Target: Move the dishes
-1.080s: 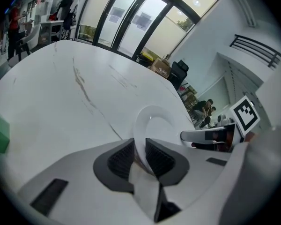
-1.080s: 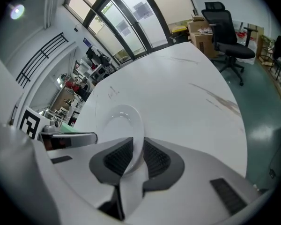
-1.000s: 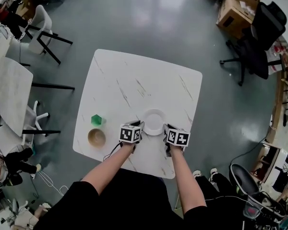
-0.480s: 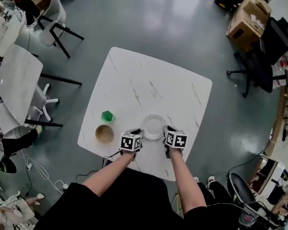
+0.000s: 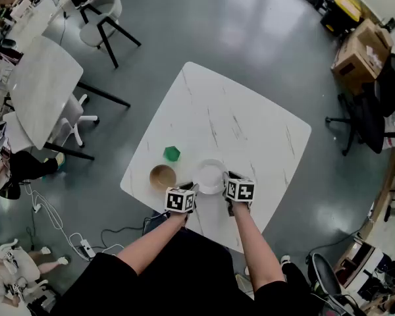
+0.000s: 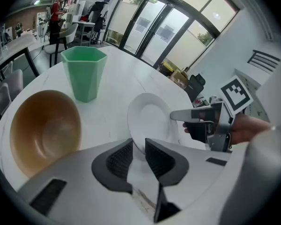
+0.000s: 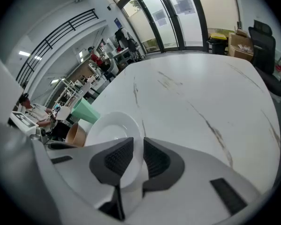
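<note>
A white plate is over the near part of the white marble table, held by its rim from both sides. My left gripper is shut on the plate's near-left rim, the edge pinched between its pads. My right gripper is shut on the plate's right rim, and it shows across the plate in the left gripper view as the right gripper. Just left of the plate are a brown bowl and a green cup. Whether the plate touches the table I cannot tell.
The bowl and the cup stand close to the table's left edge. Chairs and another table are on the left, and boxes and an office chair on the right.
Both grippers have carried the plate left across the table, so it is now closer to the brown bowl and green cup. The head camera has swung too.
</note>
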`<act>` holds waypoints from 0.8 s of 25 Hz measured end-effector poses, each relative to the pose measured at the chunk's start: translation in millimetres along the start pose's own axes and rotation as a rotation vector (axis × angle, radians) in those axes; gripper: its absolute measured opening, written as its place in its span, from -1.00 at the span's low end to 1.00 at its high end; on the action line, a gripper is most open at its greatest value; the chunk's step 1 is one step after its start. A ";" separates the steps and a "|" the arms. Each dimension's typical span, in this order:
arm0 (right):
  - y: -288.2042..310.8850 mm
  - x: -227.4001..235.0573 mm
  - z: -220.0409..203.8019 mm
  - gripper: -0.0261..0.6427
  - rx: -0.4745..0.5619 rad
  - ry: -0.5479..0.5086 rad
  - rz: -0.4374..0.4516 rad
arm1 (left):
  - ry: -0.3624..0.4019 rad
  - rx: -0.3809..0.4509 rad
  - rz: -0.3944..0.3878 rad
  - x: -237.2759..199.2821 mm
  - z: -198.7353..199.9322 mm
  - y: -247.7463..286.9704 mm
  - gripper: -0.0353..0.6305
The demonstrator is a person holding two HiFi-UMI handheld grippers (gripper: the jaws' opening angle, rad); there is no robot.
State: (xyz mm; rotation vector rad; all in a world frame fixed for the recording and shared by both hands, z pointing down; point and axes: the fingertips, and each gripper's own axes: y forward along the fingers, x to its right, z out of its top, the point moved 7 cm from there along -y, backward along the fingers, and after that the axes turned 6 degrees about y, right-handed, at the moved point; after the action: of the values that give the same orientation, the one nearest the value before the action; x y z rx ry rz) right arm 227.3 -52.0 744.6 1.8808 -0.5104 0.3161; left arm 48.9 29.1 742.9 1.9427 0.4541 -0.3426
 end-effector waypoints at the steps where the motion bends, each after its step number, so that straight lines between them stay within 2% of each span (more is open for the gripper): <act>1: 2.9 -5.2 0.1 -0.68 -0.006 -0.011 0.002 | -0.008 0.001 0.001 -2.8 -3.9 -2.8 -0.65; 5: 13.8 -21.7 -3.3 -0.68 -0.034 -0.024 0.011 | -0.035 0.007 0.012 -12.8 -14.8 -12.2 -0.65; 9: 18.2 -29.3 -4.9 -0.68 -0.042 -0.046 -0.026 | -0.060 0.008 0.034 -23.4 -20.6 -15.5 -0.65; 17: 25.1 -31.5 -19.1 -0.68 -0.034 -0.030 -0.050 | -0.055 -0.010 0.008 -31.8 -30.2 -5.9 -0.65; 20: 24.7 -32.4 -21.2 -0.67 -0.023 -0.027 -0.046 | -0.046 -0.013 0.024 -33.9 -28.7 -7.3 -0.64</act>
State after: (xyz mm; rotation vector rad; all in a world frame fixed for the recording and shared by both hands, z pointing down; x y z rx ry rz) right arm 187.5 -33.3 757.8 1.8735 -0.4863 0.2540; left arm 16.4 52.8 763.1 1.9221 0.4020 -0.3677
